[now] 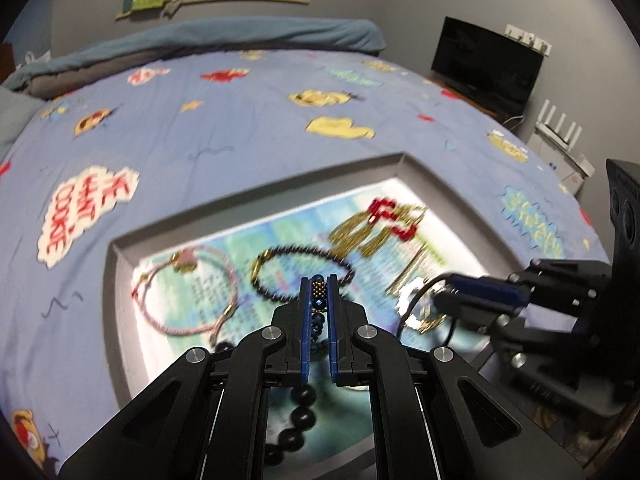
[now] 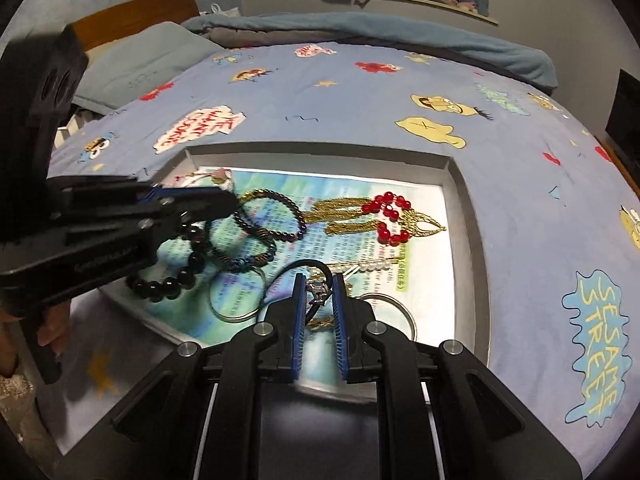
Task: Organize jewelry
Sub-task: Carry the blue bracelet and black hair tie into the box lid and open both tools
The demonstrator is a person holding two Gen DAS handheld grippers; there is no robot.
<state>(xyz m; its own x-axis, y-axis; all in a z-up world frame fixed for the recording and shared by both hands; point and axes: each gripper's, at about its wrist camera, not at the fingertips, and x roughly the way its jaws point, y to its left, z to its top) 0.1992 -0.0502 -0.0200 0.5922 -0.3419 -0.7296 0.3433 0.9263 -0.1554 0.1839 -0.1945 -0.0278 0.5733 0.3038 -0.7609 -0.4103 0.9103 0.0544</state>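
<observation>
You hold both grippers low over a grey tray (image 2: 464,216) on a cartoon-print bed (image 2: 360,92), each with jewelry in its jaws.

Nearest you, the left gripper (image 1: 319,280) has its jaws clamped on a beaded bracelet (image 1: 319,292) of gold and blue beads, and a string of black beads (image 1: 300,416) hangs below the fingers toward 6 o'clock. The right gripper (image 2: 318,278) has its jaws nearly together on a small silver pendant (image 2: 318,292) with a black cord (image 2: 308,266) looping up from it.

Beyond the fingertips, the rest of the jewelry lies on a printed sheet (image 2: 420,200) lining the tray. In the left view, a pink cord bracelet (image 1: 188,292) sits at 9 o'clock from the left gripper, a dark bead bracelet (image 1: 304,272) lies just past the tips, and red-and-gold tassel earrings (image 1: 380,228) lie at 1 o'clock. In the right view, two metal rings (image 2: 236,296) rest at 8 and 3 o'clock from the right gripper, with a pearl strand (image 2: 372,266) just past it.

The hazards, as they look from here:
- **Snagging:** the hanging black beads appear to overlap the dark bracelet, so lifting could drag it along.
- **Slipping:** the grip on the pendant looks narrow, and a tug from the cord could pull it free.
- **Collision:** the two grippers work close together over the tray and could knock each other.

At the far edge, a blue blanket (image 2: 360,28) is heaped against the wall.
</observation>
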